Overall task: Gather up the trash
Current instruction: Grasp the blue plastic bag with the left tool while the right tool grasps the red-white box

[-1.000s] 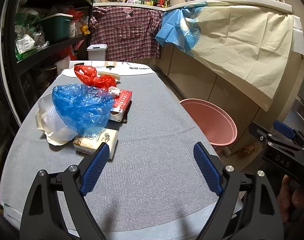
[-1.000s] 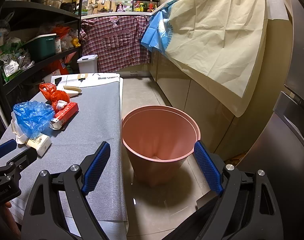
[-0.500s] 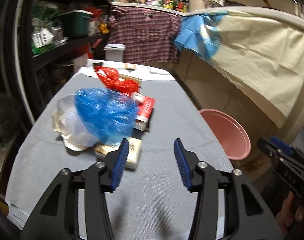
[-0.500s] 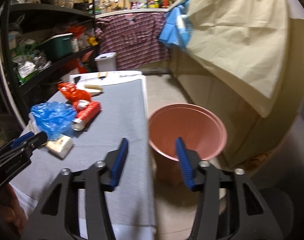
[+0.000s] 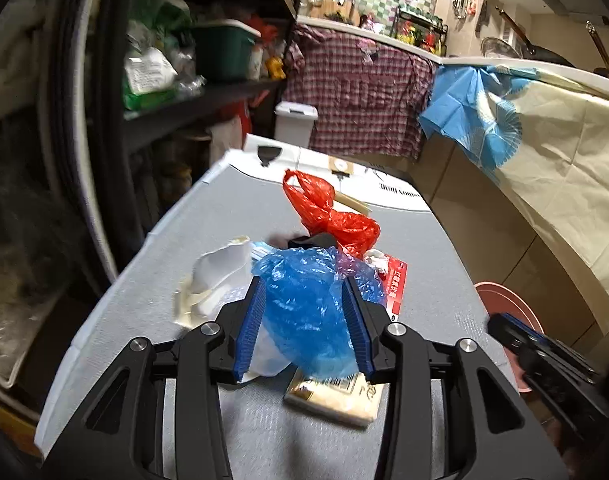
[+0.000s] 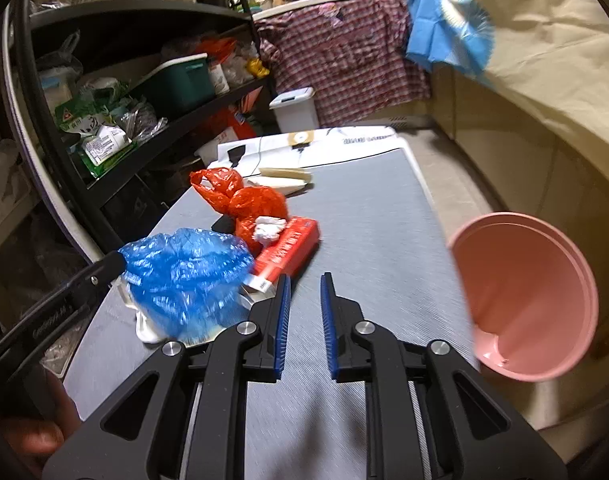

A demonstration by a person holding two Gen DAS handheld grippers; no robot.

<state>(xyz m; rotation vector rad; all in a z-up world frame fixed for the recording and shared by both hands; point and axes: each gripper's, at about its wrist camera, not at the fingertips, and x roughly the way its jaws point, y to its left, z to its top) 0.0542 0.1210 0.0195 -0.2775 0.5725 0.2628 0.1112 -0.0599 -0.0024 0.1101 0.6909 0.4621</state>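
Note:
My left gripper (image 5: 304,328) straddles a crumpled blue plastic bag (image 5: 308,304), one finger on each side of it, touching or nearly so; the bag still rests on the pile. The bag also shows in the right wrist view (image 6: 184,280). Around it lie a red plastic bag (image 5: 332,216), a red box (image 5: 394,284), a white bag (image 5: 220,276) and a beige packet (image 5: 336,394). My right gripper (image 6: 304,320) is nearly closed and empty over the grey table (image 6: 376,240). The pink bin (image 6: 524,296) stands to the right of the table.
Dark shelves (image 6: 104,112) with packets and a green box run along the left. A white lidded bin (image 6: 296,108) stands beyond the table's far end. Cloth-covered counters (image 5: 544,168) line the right side. A white printed sheet (image 6: 316,144) covers the far table end.
My left gripper moved forward onto the blue bag and narrowed around it. My right gripper swung left from the pink bin to over the table and narrowed from wide open.

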